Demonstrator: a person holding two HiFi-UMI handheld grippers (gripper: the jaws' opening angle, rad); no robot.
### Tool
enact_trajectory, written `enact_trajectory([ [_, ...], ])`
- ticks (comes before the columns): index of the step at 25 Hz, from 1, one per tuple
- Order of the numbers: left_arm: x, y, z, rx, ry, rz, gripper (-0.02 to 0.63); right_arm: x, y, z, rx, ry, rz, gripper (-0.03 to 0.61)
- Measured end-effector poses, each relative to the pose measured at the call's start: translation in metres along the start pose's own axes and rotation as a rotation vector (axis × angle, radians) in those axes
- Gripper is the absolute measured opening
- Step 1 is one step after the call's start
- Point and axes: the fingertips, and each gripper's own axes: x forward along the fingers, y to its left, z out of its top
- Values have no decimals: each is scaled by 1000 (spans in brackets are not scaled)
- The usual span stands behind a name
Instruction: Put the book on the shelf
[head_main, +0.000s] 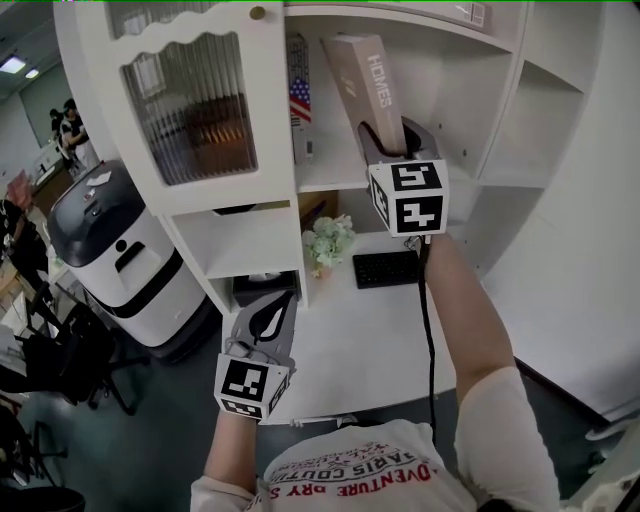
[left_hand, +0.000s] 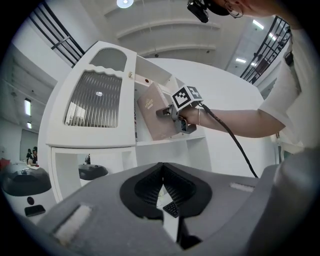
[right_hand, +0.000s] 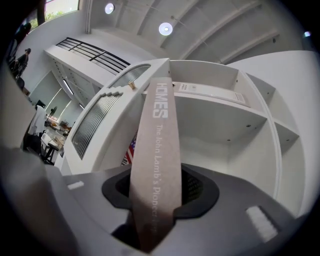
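My right gripper (head_main: 388, 135) is shut on a tan book (head_main: 368, 78) with "HOMES" on its spine. It holds the book nearly upright, leaning left, inside the open upper compartment of the white shelf unit (head_main: 340, 182). In the right gripper view the spine (right_hand: 159, 150) runs up between the jaws, with the compartment (right_hand: 225, 130) behind it. The left gripper view shows the book (left_hand: 154, 116) and the right gripper (left_hand: 178, 119) at the shelf. My left gripper (head_main: 266, 318) hangs low at the desk's front edge; its pads (left_hand: 150, 186) meet with nothing between them.
A book with a flag cover (head_main: 299, 100) stands at the compartment's left side. Left of it is a ribbed glass cabinet door (head_main: 190, 110). A small plant (head_main: 328, 242) and a keyboard (head_main: 385, 268) sit on the white desk (head_main: 360, 350). A white machine (head_main: 110, 240) stands on the left.
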Motion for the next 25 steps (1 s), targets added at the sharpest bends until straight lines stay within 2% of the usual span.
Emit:
enact_trajectory([
  [8, 33, 11, 3, 10, -6, 21, 5, 30, 3, -9, -26, -8, 36, 170],
  [19, 67, 25, 0, 9, -7, 28, 5, 77, 4, -26, -17, 71, 58, 172],
  [25, 74, 39, -3, 1, -1, 61, 5, 96, 4, -31, -23, 92, 68, 173],
])
